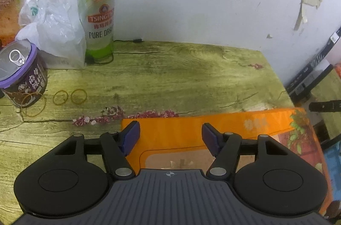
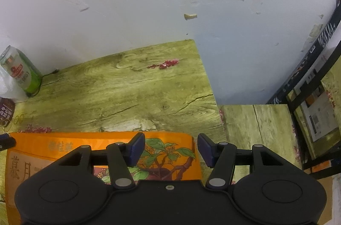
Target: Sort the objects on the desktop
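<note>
An orange flat box (image 1: pixel 191 133) with a leaf print lies on the wood-grain table (image 1: pixel 170 76) near its front right; it also shows in the right wrist view (image 2: pixel 64 144). My left gripper (image 1: pixel 170 137) is open just above the box's left part. My right gripper (image 2: pixel 171 149) is open over the box's right end. A tall green beer can (image 1: pixel 99 16) stands at the back left by the wall. A purple-lidded can (image 1: pixel 22 73) stands at the left, with several yellow rubber bands (image 1: pixel 78 96) beside it.
A white plastic bag (image 1: pixel 53 20) sits left of the beer can, an orange packet (image 1: pixel 9 14) behind it. A black cable (image 1: pixel 127 42) runs along the wall. The table's right edge drops to a lower shelf (image 2: pixel 255 125); a dark box (image 2: pixel 315 67) leans at the right.
</note>
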A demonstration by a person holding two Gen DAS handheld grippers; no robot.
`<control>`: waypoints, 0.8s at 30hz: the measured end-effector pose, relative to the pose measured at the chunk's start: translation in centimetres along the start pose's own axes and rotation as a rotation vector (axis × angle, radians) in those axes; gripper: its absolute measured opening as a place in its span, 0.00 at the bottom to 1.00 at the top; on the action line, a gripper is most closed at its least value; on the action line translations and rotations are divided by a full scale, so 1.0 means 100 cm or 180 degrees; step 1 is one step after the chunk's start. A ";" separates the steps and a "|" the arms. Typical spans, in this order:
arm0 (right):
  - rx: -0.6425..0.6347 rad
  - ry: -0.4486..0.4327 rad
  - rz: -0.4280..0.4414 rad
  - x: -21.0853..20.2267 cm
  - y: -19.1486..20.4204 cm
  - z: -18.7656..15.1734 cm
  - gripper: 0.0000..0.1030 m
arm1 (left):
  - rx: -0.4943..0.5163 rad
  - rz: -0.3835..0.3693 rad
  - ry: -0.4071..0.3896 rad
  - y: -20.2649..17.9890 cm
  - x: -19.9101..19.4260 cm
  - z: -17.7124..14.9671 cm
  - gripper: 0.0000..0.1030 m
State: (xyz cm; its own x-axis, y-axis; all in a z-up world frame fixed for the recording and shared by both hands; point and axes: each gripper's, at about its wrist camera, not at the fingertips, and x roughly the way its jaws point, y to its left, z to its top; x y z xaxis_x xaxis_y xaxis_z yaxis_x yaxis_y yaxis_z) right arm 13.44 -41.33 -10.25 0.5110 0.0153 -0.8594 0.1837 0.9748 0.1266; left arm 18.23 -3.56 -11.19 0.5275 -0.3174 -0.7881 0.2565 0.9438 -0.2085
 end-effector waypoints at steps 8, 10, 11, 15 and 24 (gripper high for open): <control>-0.0028 0.0017 0.0044 0.003 0.006 -0.001 0.48 | 0.0021 0.0015 0.0024 -0.001 0.000 0.000 0.63; -0.0066 0.0021 0.0071 0.004 0.010 0.000 0.44 | 0.0024 0.0015 0.0024 0.000 0.000 0.000 0.63; -0.0076 0.0028 0.0089 0.005 0.012 0.000 0.40 | 0.0027 0.0016 0.0027 -0.001 0.001 0.000 0.63; -0.0102 0.0067 0.0142 0.010 0.017 0.000 0.40 | 0.0013 0.0016 0.0033 0.000 0.001 0.000 0.63; -0.0015 0.0218 0.0158 0.023 0.015 -0.005 0.36 | 0.0012 0.0005 0.0059 0.001 0.003 0.001 0.63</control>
State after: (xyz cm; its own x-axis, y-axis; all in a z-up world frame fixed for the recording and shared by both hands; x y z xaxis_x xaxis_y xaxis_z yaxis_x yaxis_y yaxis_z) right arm 14.49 -39.77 -12.30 0.4608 0.0786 -0.8840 0.1555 0.9735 0.1677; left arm 18.43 -3.57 -11.37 0.5128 -0.3142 -0.7989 0.2587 0.9439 -0.2052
